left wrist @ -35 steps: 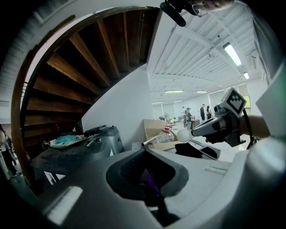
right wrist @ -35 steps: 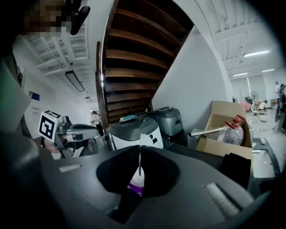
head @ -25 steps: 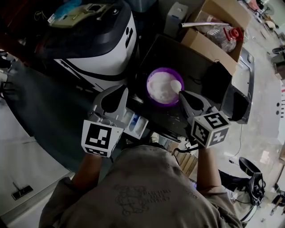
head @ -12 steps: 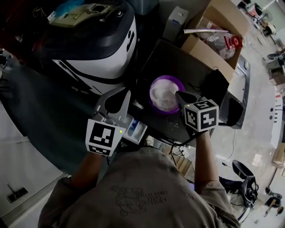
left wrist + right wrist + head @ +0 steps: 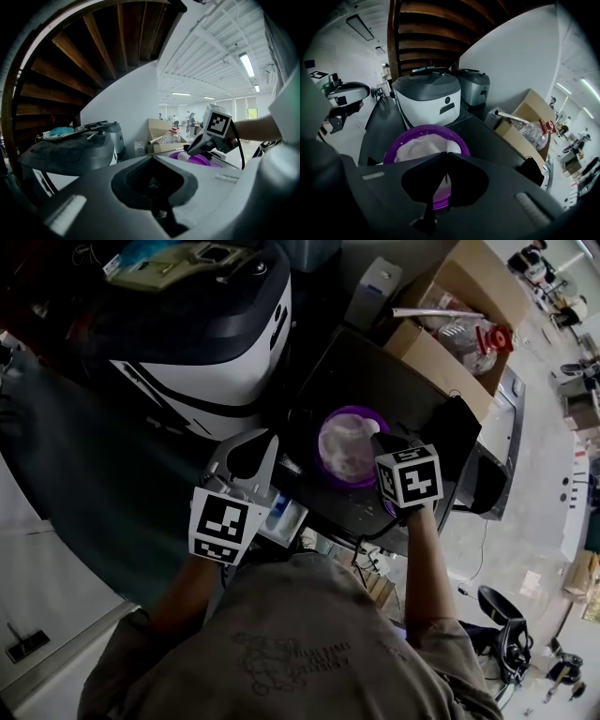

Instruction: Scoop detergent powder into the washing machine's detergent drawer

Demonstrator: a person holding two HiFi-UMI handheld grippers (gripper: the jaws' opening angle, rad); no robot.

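From the head view, the work looks barely begun. The right gripper (image 5: pixel 375 440) reaches into the purple bowl (image 5: pixel 322 451) of detergent powder (image 5: pixel 345 448) on the dark machine top (image 5: pixel 375 371). The detergent drawer (image 5: pixel 287 515) is pulled out at the near edge, and I cannot tell whether any powder lies in it. The left gripper (image 5: pixel 269 441) hovers just beside the drawer, between it and the bowl, so it may crowd the carry across. A white and black appliance (image 5: pixel 197 324) stands behind, and a cardboard box (image 5: pixel 441 352) with a plastic bottle (image 5: pixel 464 334) sits well to the right. In the left gripper view, that gripper's jaws are pressed together with nothing between them. The right gripper (image 5: pixel 202 143) shows beyond, over the bowl (image 5: pixel 201 160). In the right gripper view, the jaws are pinched on the thin handle of a white scoop (image 5: pixel 453 146), its end down in the powder (image 5: pixel 419 150). Lifting the load, carrying it and tipping it into the drawer seem left to do.
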